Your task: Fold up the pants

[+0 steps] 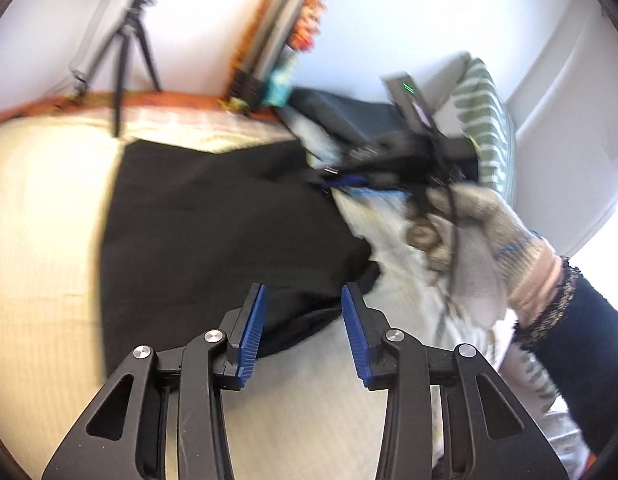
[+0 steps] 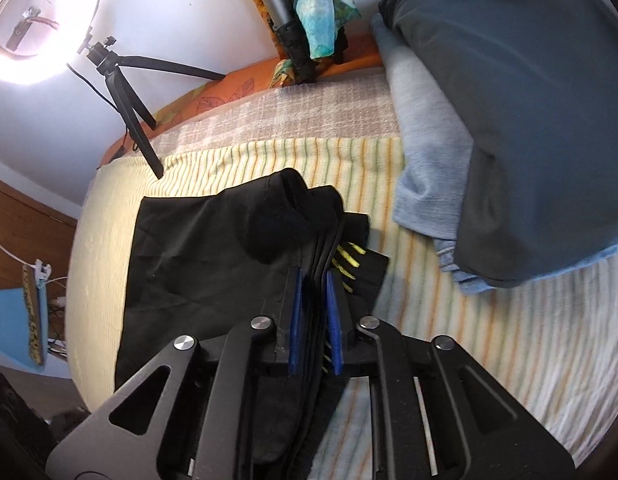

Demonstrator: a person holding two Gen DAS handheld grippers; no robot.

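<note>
The black pants (image 1: 213,224) lie spread on the striped bedspread (image 1: 41,240). My left gripper (image 1: 303,300) is open and empty, its blue pads either side of the near pants edge, just above it. In the right wrist view my right gripper (image 2: 313,280) is shut on a bunched stack of black pants layers (image 2: 293,216), lifted off the bedspread (image 2: 449,300). A patch with yellow stitching (image 2: 349,260) shows beside the right pad. The right gripper also shows blurred in the left wrist view (image 1: 349,180), held by a gloved hand (image 1: 481,232).
A pile of folded grey and dark clothes (image 2: 509,120) sits at the far right of the bed. A small tripod (image 2: 125,92) with a ring light (image 2: 37,20) stands at the far edge by the wall. A striped pillow (image 1: 489,120) lies at right.
</note>
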